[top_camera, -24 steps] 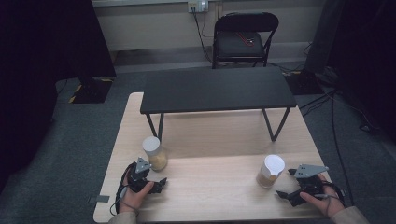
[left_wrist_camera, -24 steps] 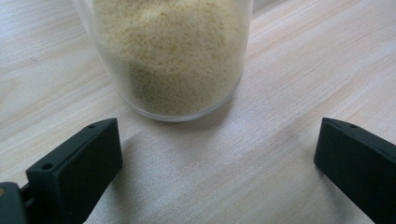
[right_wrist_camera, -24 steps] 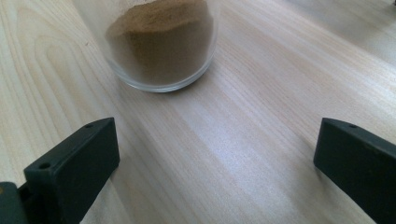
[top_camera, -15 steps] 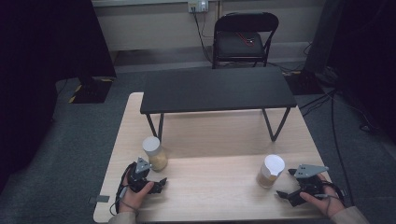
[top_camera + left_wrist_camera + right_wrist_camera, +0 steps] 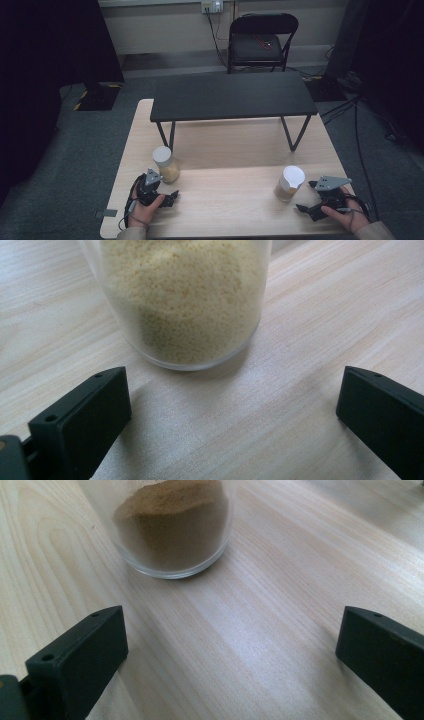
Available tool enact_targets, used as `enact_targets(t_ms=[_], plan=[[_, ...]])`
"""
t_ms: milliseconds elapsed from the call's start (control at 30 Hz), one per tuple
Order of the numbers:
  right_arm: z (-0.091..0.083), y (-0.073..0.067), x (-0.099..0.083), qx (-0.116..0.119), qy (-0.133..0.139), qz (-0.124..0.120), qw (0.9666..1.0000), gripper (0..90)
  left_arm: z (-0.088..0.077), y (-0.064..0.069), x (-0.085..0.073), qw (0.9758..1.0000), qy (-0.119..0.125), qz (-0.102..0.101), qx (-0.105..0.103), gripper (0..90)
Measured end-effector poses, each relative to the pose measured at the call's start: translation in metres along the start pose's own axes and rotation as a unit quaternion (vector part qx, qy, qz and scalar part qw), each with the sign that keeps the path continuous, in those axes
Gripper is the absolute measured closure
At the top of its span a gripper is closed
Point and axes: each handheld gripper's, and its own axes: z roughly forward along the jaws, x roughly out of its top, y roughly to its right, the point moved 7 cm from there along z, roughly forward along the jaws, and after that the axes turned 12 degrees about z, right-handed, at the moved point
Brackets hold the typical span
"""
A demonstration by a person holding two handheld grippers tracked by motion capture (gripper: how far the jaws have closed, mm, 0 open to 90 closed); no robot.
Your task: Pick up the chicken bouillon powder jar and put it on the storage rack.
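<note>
Nothing moves since earlier frames. Left gripper and right gripper: jaws apart, empty. Grain jar lower left, powder jar lower right. My risk: an off-centre grab tips either jar.

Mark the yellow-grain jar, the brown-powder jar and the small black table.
yellow-grain jar (image 5: 182,300), left gripper view, on its grain-filled wall.
brown-powder jar (image 5: 172,527), right gripper view, on the powder behind the glass.
small black table (image 5: 232,95), high view, on its top.

Folding chair behind black bench, grey carpet.
</note>
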Motion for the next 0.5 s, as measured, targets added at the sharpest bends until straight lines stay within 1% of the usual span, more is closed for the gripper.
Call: enact_targets(t_ms=[167, 233, 300, 433, 500], plan=[[0.0, 0.0, 0.0, 0.0, 0.0, 0.0, 1.0, 0.0, 0.0, 0.0004, 0.0004, 1.0, 0.0, -0.002, 0.002, 0.0], [0.0, 0.0, 0.0, 0.0, 0.0, 0.0, 1.0, 0.0, -0.0005, 0.0006, 0.0012, 1.0, -0.002, -0.004, 0.004, 1.4], [0.0, 0.0, 0.0, 0.0, 0.0, 0.0, 1.0, 0.0, -0.0006, 0.0003, 0.0013, 1.0, -0.002, -0.005, 0.003, 1.5], [0.0, 0.0, 0.0, 0.0, 0.0, 0.0, 1.0, 0.0, -0.0011, -0.0011, 0.0011, 0.9999, 0.001, -0.013, 0.0, 1.7], [0.0, 0.0, 0.0, 0.0, 0.0, 0.0, 1.0, 0.0, -0.0013, -0.0013, 0.0016, 0.9999, 0.002, -0.013, 0.0, 2.1]])
